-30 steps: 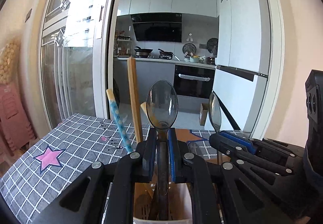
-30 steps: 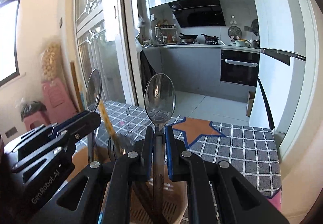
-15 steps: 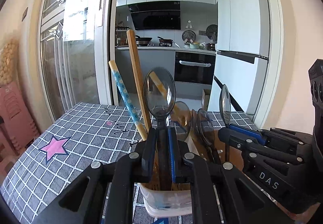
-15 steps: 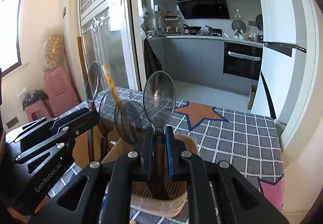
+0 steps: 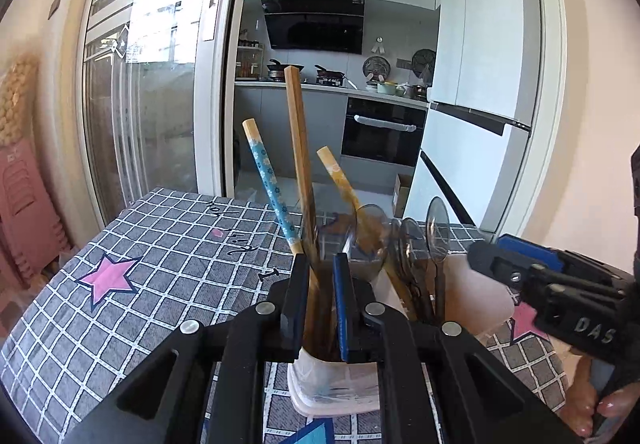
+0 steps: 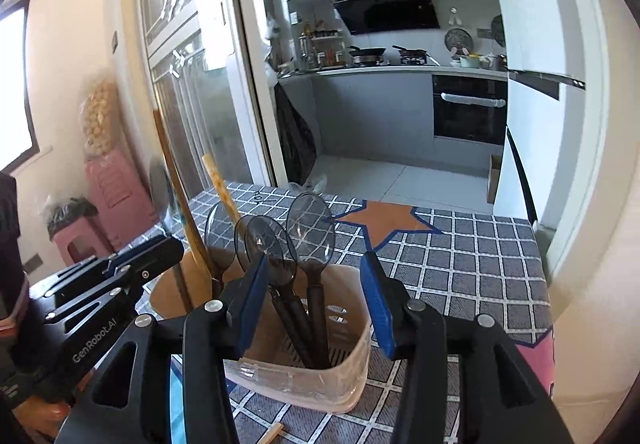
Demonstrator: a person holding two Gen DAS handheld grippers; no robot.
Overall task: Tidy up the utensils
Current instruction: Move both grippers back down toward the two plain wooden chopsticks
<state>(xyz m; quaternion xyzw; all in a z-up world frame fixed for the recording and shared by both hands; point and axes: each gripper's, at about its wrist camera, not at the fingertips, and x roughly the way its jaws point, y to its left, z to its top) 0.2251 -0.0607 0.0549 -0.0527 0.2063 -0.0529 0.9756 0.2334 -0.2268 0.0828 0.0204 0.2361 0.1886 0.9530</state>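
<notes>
A translucent utensil holder [image 6: 354, 328] stands on the checked tablecloth. Three dark see-through spoons [image 6: 260, 240] stand in its right compartment. My right gripper [image 6: 314, 264] straddles them with its jaws opening, and the pads touch none, not even the spoon [image 6: 312, 228] between them. My left gripper [image 5: 321, 262] is shut on another dark spoon [image 5: 334, 240], whose bowl is blurred and whose handle reaches down into the holder [image 5: 332, 384]. A blue flowered chopstick [image 5: 268, 183], a plain wooden one [image 5: 298, 147] and a yellow one [image 5: 340, 179] lean out of the left compartment.
The table [image 5: 160, 264] wears a grey checked cloth with pink and orange stars and ends just beyond the holder. A loose chopstick tip [image 6: 276, 432] lies by the holder's foot. A glass sliding door [image 5: 160, 103], pink stools [image 6: 112, 195] and a fridge [image 5: 480, 123] stand around.
The right jaws have come apart and let go of their spoon, which now stands in the holder. Both grippers have dropped closer to the holder. The left gripper keeps its spoon.
</notes>
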